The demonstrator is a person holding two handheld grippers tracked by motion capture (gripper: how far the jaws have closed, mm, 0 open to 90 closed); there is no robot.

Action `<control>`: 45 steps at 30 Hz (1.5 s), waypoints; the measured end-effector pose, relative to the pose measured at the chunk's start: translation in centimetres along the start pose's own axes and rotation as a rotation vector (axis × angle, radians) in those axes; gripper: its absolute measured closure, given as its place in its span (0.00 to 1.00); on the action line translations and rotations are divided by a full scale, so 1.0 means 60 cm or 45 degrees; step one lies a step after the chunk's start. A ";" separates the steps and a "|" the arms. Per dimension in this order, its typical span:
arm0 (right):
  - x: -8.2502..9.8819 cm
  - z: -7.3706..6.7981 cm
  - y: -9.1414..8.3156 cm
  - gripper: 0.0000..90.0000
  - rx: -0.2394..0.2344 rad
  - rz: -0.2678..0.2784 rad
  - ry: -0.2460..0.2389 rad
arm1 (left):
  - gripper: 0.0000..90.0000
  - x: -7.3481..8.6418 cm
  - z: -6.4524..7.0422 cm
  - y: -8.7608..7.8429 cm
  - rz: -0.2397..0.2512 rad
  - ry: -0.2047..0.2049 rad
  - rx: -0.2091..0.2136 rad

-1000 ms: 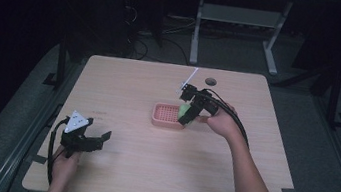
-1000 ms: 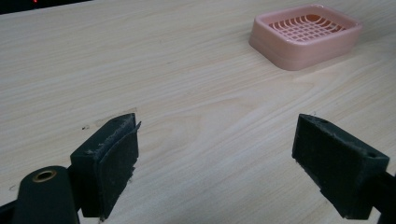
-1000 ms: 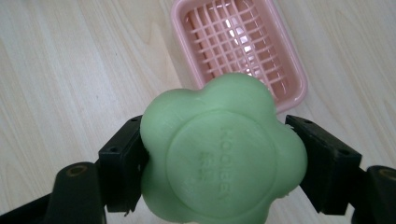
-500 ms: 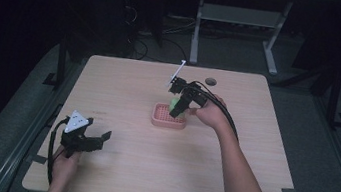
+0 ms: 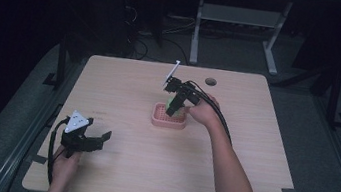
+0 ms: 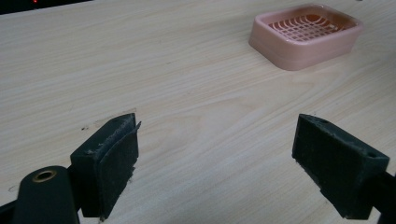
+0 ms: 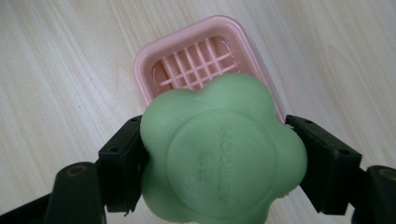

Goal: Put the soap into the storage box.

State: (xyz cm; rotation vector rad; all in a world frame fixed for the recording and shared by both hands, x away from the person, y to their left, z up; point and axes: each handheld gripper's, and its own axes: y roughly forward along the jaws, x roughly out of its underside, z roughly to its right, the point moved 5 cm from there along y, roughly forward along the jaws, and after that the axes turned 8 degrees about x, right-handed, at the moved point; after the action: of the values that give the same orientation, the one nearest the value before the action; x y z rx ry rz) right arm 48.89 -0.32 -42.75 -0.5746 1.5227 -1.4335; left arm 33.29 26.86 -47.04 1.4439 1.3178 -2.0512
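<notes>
The table point(image 5: 124, 84) spreads out pale and bare in front of me, and near its middle sits the pink soap dish point(image 5: 169, 116), slatted floor showing and nothing in it yet. That's the target, I reckon: the soap goes in there.

My right tongs point(image 5: 175, 108) hang over the dish, tipped downward, jaws clamped on either side of the green flower-shaped soap point(image 7: 219, 154). In the right gripper view the soap is squeezed snugly between the two black pads, embossed face toward the camera, with the dish just beyond it and partly hidden behind it. So by my judgement the pickup is done and the carry is as good as done; what's left is the last bit of lowering, the release, and pulling clear. The soap isn't touching the dish as far as I can tell.

My left tongs point(image 5: 96, 139) wait near the table's near left corner, well apart from the dish, jaws spread wide and holding nothing.
</notes>
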 end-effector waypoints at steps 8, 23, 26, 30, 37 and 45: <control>-0.013 -0.002 0.025 0.28 -0.006 -0.053 -0.013 | 0.16 0.000 0.000 -0.001 0.007 -0.013 0.002; -0.024 -0.004 0.057 0.28 -0.014 -0.095 0.005 | 0.16 0.001 0.000 -0.001 0.008 -0.009 0.003; -0.024 -0.003 0.062 0.28 -0.009 -0.103 0.006 | 0.16 0.000 0.001 -0.002 0.002 -0.004 0.005; -0.023 -0.004 0.065 0.28 -0.007 -0.116 0.005 | 0.16 0.000 0.002 -0.001 0.003 0.001 0.007; -0.022 -0.004 0.068 0.28 0.001 -0.130 0.008 | 0.16 0.000 0.002 -0.001 0.002 -0.003 0.007; -0.021 -0.003 0.069 0.28 -0.003 -0.138 0.021 | 0.16 -0.001 0.002 -0.001 0.004 0.003 0.009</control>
State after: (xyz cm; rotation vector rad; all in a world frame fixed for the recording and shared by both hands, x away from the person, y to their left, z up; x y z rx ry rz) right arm 50.36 1.67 -46.29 -0.6573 1.5257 -1.5222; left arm 33.18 26.78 -46.97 1.4511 1.3103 -2.0544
